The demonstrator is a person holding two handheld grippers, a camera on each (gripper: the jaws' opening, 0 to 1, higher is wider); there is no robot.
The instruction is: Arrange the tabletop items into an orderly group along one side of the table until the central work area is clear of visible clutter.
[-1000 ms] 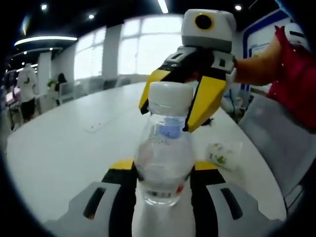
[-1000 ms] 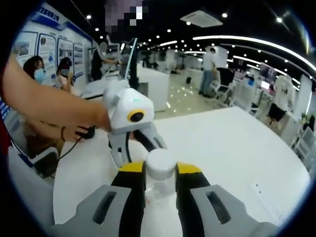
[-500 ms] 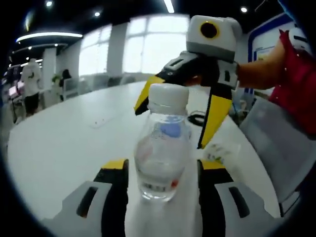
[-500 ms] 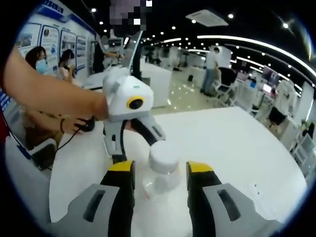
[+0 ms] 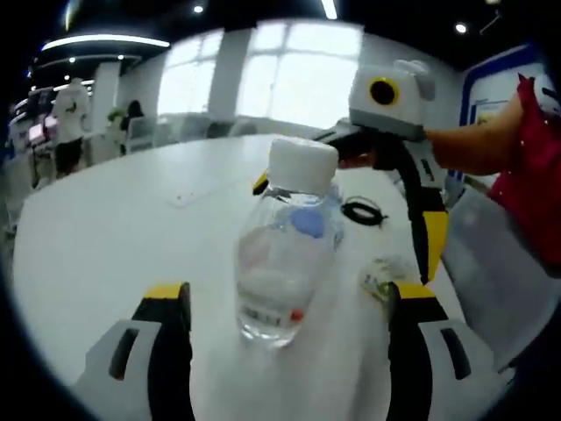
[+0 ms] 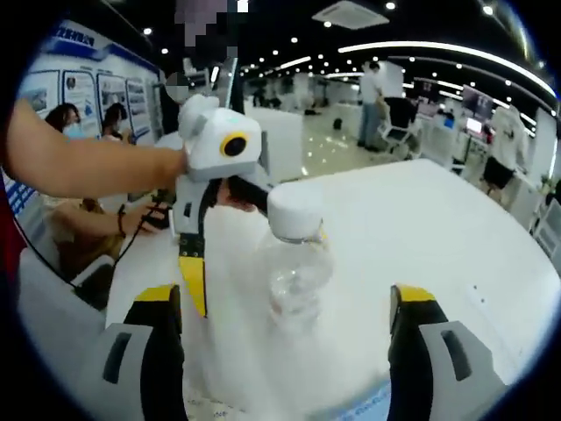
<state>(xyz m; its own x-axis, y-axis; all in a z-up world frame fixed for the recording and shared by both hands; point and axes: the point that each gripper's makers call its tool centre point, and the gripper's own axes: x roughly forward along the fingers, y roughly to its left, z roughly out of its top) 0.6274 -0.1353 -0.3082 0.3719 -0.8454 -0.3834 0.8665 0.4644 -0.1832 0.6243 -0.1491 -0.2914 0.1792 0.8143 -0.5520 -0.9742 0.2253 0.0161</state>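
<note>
A clear plastic bottle [image 5: 282, 263] with a white cap [image 5: 302, 160] stands upright on the white table [image 5: 105, 237]. My left gripper [image 5: 285, 303] is open, with one jaw wide on each side of the bottle and neither touching it. Beyond it, the right gripper's yellow finger [image 5: 434, 246] reaches in from the right. In the right gripper view the same bottle [image 6: 294, 267] stands between the jaws of my right gripper [image 6: 285, 307], which is open and clear of it. The left gripper's yellow finger [image 6: 193, 281] hangs just left of the bottle there, and its other finger is hidden.
A small wrapped packet [image 5: 381, 281] lies right of the bottle, with a black cable coil [image 5: 362, 210] behind it. Farther back on the left lies a flat white object [image 5: 188, 197]. A person's bare arm [image 6: 88, 167] and red top [image 5: 530, 149] are close by. People stand in the room beyond the table.
Both grippers have opened. A second ago the left was shut on the bottle's body and the right on its neck; now the bottle stands free between wide jaws.
</note>
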